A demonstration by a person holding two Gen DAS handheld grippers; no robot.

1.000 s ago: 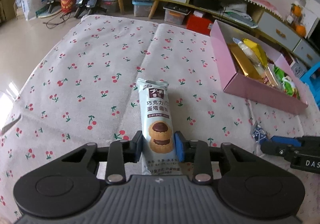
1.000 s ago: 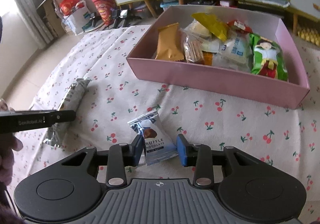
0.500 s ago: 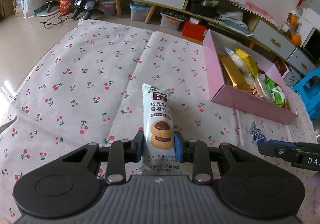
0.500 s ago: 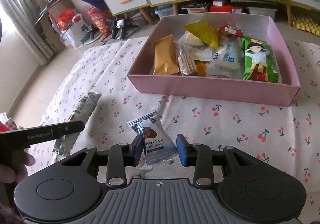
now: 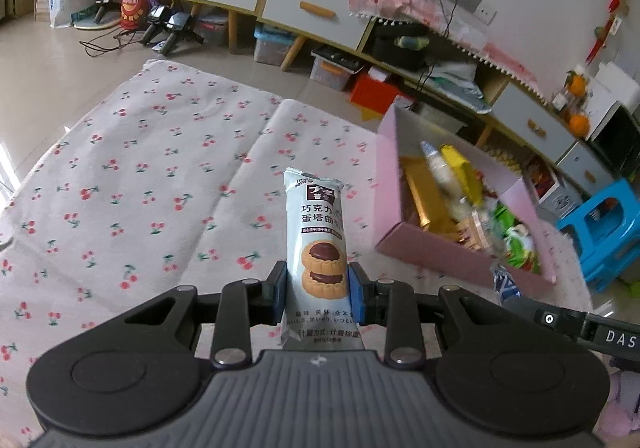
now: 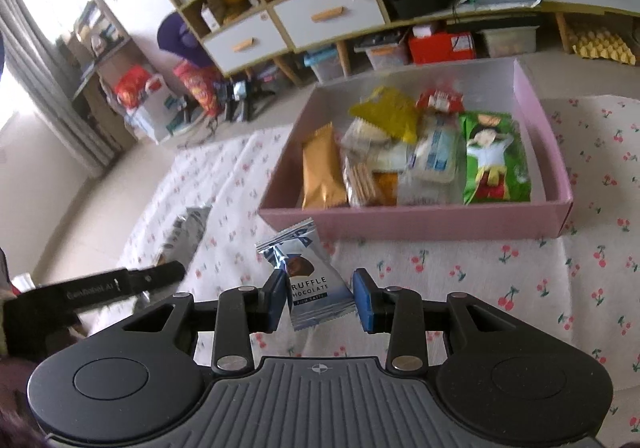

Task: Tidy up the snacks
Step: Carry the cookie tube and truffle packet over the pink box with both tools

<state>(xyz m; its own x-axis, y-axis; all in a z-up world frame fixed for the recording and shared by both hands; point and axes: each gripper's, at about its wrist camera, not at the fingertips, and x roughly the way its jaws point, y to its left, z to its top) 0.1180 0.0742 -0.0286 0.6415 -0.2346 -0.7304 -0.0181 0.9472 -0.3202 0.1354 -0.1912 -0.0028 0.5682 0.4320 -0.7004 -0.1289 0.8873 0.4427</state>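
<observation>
Gripping a chocolate tart cookie pack (image 5: 318,244), the left hand-held gripper (image 5: 318,298) holds firm. Right hand-held gripper (image 6: 321,300) pinches a truffle chocolate packet (image 6: 306,276) loosely; it could slip short of the pink box (image 6: 416,226).

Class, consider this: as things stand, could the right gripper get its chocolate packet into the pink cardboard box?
Probably yes. The right gripper, shut on the small silver-blue truffle chocolate packet, faces the open-topped pink cardboard box with only cherry-print cloth between; the left gripper sits off to one side.
</observation>
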